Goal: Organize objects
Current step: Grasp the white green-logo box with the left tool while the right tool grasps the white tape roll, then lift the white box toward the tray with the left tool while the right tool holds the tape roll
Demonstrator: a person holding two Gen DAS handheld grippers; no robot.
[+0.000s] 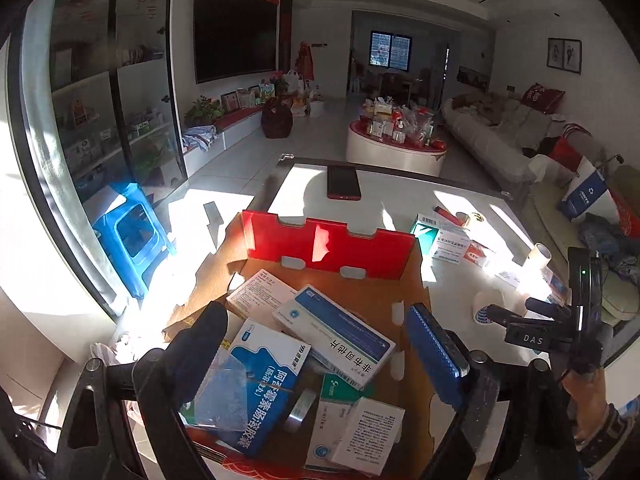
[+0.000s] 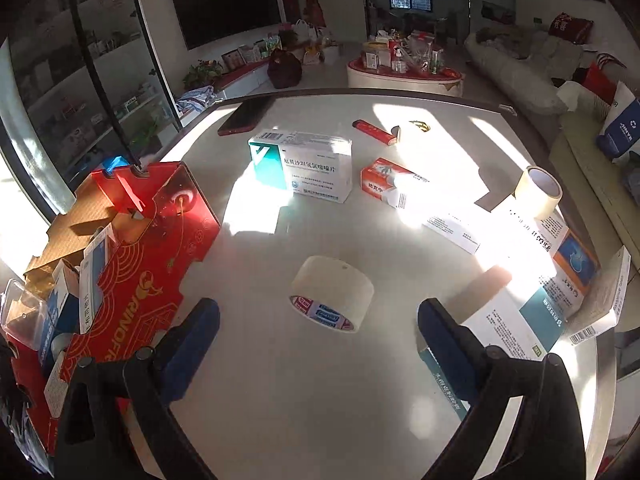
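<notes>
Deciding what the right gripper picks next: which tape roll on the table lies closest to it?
The cream tape roll with the red-and-blue label in its core, just ahead of the open right gripper; the other tape roll stands far off to the right.

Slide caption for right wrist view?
Open right hand-held gripper facing a tape roll on the white table, red box alongside.

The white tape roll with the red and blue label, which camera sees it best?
The right wrist view: the tape roll lies whole on the white table, just ahead of the open right gripper. The left wrist view shows only part of it, washed out by sun.
</notes>
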